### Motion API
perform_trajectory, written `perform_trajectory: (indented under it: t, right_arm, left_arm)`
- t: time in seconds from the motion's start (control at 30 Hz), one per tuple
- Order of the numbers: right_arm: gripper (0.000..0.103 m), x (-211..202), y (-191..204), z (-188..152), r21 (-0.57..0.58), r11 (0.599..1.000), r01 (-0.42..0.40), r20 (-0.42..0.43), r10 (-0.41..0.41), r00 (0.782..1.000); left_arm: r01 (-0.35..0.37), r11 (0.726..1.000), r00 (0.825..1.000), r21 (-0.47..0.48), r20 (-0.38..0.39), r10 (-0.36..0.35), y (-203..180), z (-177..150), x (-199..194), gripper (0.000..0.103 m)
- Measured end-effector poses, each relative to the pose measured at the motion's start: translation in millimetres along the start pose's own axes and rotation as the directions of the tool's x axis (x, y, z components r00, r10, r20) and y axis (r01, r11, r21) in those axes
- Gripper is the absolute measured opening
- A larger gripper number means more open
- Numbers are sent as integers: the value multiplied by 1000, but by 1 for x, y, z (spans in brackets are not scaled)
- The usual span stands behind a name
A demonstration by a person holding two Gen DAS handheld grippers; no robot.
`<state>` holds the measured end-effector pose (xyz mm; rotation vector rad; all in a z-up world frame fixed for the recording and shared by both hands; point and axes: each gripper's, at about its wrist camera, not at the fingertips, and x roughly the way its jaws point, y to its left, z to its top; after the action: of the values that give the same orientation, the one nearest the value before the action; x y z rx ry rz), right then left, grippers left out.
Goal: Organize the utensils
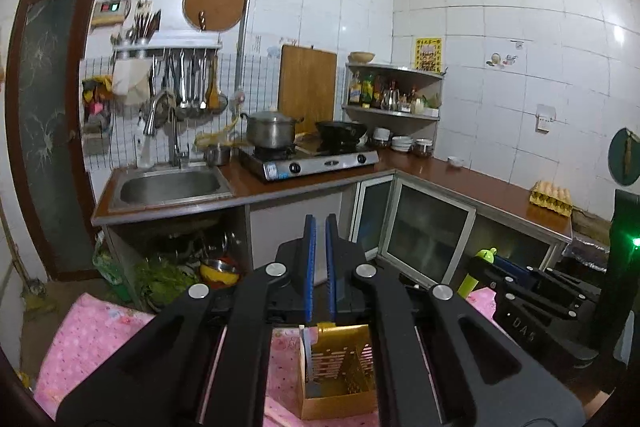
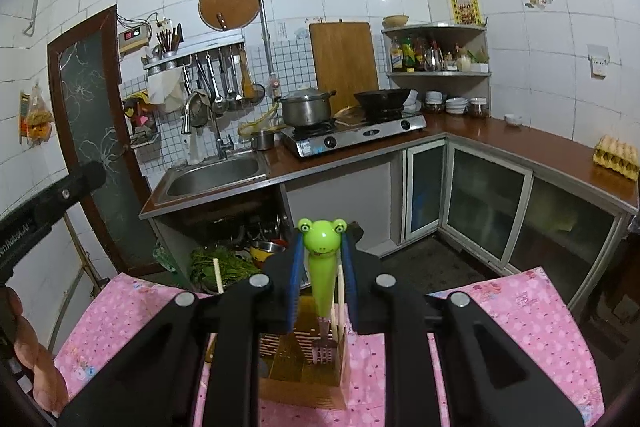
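Note:
My right gripper (image 2: 322, 241) is shut on a green frog-handled fork (image 2: 321, 279), held upright with its tines (image 2: 324, 347) pointing down over the slotted wooden utensil holder (image 2: 288, 367). I cannot tell whether the tines are inside the holder. A pale chopstick (image 2: 341, 293) stands in the holder beside the fork. In the left wrist view, my left gripper (image 1: 320, 221) is shut on nothing, raised above the same holder (image 1: 340, 367). To its right is the right gripper (image 1: 486, 261) with the green fork (image 1: 468, 281).
The holder stands on a table under a pink floral cloth (image 2: 512, 307). Another chopstick (image 2: 218, 275) sticks up at the left. A hand (image 2: 28, 347) holds the left gripper's body. Behind are the sink (image 2: 216, 175), stove (image 2: 360, 135), cabinets and an egg tray (image 2: 616, 157).

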<state>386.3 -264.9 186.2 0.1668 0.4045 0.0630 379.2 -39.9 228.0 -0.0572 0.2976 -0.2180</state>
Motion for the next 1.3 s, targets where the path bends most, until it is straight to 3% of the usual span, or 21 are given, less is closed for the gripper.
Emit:
perform_trajectory:
  t: [0.27,0.53,0.77,0.87,0.93,1.0,1.13,1.3]
  right_arm:
    - [19,27,3,-27,-24,1000,-4,-95,2,996]
    - [19,60,2,-63,-19,1000,-6,-176,2,984]
    - [19,75,-3,-78,-23,1000,5,-199,-9,980]
    - [19,80,-5,-79,-23,1000,5,-212,-10,977]
    - [19,84,-5,-80,-26,1000,2,-217,-8,976]
    - [19,88,-6,-81,-26,1000,1,-219,-6,976]
    - [19,92,-6,-82,-25,1000,-6,-218,0,976]
    - [19,98,-4,-80,-27,1000,-7,-234,0,972]
  left_arm:
    - [-74,997,989,3,-127,74,33,-31,17,4]
    - [-157,987,938,-44,-321,135,83,-78,55,4]
    - [-198,978,910,-59,-382,162,106,-104,76,6]
    - [-215,975,896,-55,-407,175,110,-112,84,9]
    - [-226,973,887,-56,-424,182,113,-115,89,18]
    - [-234,971,871,-56,-455,184,117,-122,96,27]
    - [-257,965,842,-60,-503,193,125,-136,111,28]
    - [-291,952,777,-97,-605,176,143,-164,139,28]
